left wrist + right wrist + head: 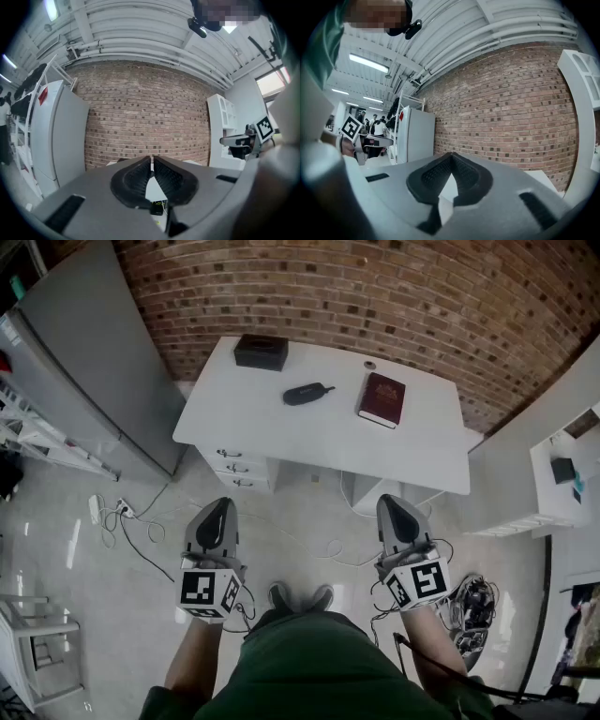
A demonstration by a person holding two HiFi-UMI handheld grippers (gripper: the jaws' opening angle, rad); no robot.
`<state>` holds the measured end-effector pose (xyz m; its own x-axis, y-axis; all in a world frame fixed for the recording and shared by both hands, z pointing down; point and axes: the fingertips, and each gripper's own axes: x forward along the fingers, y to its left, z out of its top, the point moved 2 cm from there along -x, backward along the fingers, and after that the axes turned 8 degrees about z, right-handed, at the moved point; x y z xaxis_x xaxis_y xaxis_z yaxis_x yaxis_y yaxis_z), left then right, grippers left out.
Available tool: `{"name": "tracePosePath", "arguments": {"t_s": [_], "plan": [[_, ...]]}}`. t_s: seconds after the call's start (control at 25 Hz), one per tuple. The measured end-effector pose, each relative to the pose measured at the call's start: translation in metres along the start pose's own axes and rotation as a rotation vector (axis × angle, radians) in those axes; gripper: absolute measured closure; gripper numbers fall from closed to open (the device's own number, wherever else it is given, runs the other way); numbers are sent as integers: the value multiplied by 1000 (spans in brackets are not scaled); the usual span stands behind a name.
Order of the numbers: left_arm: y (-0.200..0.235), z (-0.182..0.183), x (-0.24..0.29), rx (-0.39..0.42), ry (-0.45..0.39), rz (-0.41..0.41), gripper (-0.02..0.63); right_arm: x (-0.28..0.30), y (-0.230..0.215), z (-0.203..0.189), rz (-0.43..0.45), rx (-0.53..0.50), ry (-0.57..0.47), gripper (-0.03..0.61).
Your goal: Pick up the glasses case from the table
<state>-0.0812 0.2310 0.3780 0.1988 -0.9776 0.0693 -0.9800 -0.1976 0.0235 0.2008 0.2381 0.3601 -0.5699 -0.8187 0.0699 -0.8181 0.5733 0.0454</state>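
The dark glasses case (307,393) lies near the middle of the white table (281,432), seen in the head view. My left gripper (218,509) and right gripper (392,505) hang level over the floor, well short of the table's front edge. Both are shut with nothing between the pads. In the left gripper view the left gripper (152,161) has its tips together in front of the brick wall. The right gripper (451,157) looks the same in its own view. The case is hidden in both gripper views.
On the table also sit a black box (261,351) at the back left and a dark red book (382,398) to the right of the case. A grey fridge (89,362) stands at the left, white shelving (553,474) at the right. Cables (131,521) trail across the floor.
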Motion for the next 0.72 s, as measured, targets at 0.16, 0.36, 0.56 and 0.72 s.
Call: {"name": "tracePosePath", "arguments": {"t_s": [0.16,0.36,0.56,0.72], "plan": [[8,-1,2,-2,-4,-2,595,3,3,-3,-9,1,3,581],[26,-7,1,-16,0,-4,595,11,7,-5,-34,-1,13,581],[57,-9,-1,-31,-5,6,595,25,9,0,-66,-11,14,578],[83,-14,3,-36,1,16,595,40,9,3,-89,-60,31,578]]}}
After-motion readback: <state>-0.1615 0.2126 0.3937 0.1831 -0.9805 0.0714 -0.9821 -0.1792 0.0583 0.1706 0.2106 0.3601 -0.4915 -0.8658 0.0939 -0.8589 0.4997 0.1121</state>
